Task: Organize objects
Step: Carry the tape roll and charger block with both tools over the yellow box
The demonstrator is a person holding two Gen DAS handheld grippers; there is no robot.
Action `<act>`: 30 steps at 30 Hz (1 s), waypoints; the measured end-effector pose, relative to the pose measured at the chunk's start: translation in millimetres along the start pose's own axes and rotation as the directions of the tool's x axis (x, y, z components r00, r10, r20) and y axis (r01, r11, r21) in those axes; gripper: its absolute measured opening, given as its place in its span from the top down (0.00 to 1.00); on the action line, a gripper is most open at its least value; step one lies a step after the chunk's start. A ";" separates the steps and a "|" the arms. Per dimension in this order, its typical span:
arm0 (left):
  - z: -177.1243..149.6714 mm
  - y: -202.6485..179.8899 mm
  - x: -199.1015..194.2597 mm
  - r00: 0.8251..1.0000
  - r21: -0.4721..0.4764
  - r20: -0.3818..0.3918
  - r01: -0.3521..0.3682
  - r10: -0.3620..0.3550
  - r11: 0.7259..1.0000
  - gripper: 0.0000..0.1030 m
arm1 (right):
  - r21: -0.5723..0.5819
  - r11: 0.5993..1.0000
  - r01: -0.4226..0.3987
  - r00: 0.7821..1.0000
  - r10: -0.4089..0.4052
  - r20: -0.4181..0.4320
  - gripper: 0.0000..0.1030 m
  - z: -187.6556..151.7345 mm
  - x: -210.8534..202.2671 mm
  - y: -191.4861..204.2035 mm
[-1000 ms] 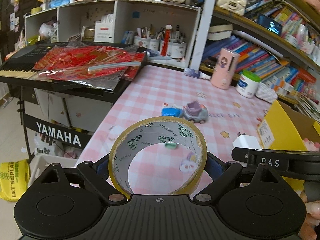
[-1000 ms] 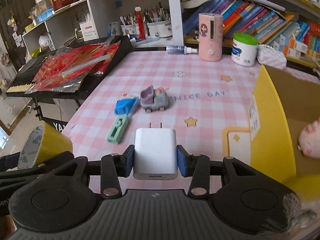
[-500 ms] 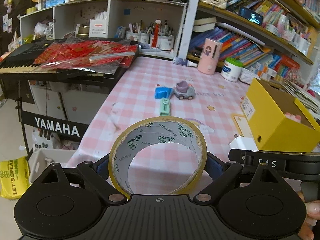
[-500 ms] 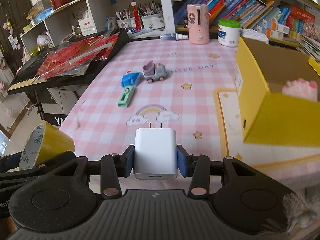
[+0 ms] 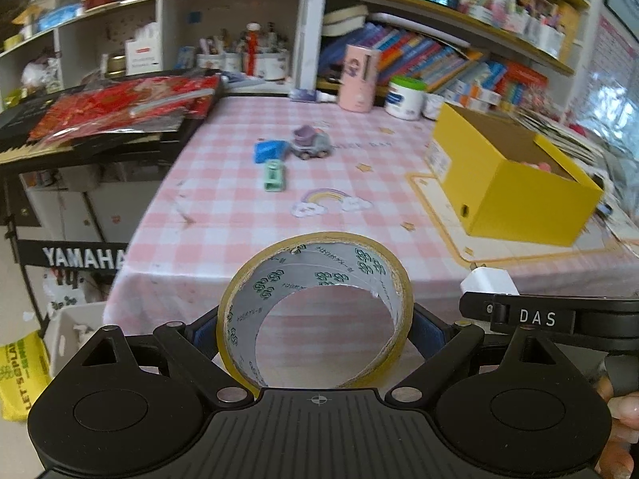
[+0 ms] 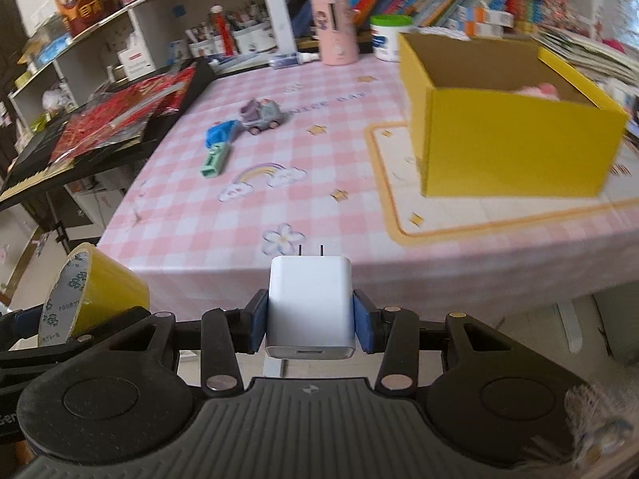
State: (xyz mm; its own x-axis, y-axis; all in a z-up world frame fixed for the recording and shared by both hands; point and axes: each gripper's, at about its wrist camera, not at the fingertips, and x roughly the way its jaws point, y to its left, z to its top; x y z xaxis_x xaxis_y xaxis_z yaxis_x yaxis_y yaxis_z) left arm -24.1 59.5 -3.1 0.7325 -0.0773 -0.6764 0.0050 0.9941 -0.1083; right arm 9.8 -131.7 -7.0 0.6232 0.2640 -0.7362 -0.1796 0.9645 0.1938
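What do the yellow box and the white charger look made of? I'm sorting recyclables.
The yellow box looks like cardboard: matte yellow outside, plain brown inside, folded edges. The white charger, clamped in the right gripper, looks like smooth, faintly glossy plastic, with two dark prongs, probably metal.

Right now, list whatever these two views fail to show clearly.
- Pink thing in the yellow box: the near wall hides most of it in both views.
- Rest of the box's contents: hidden by its walls.
- Print on the tablecloth beside the toy car: motion-blurred, unreadable.
- Charger: left wrist view shows only a corner, behind the right gripper.
- Tape roll: right wrist view partly hides it behind the left gripper.
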 end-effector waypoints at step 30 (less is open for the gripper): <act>3.8 -131.4 31.1 0.965 0.259 -0.087 0.262 -0.248 0.930 0.10 | 0.298 0.927 0.225 0.973 -0.231 -0.017 0.60 -33.3 -48.9 -130.5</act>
State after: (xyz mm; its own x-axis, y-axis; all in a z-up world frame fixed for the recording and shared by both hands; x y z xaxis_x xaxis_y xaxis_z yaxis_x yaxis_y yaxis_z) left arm 0.6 -73.2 -7.1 0.6461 -0.3277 -0.6893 0.3730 0.9235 -0.0894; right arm -22.6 -270.9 -17.9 0.6350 0.0338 -0.7717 0.2010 0.9574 0.2073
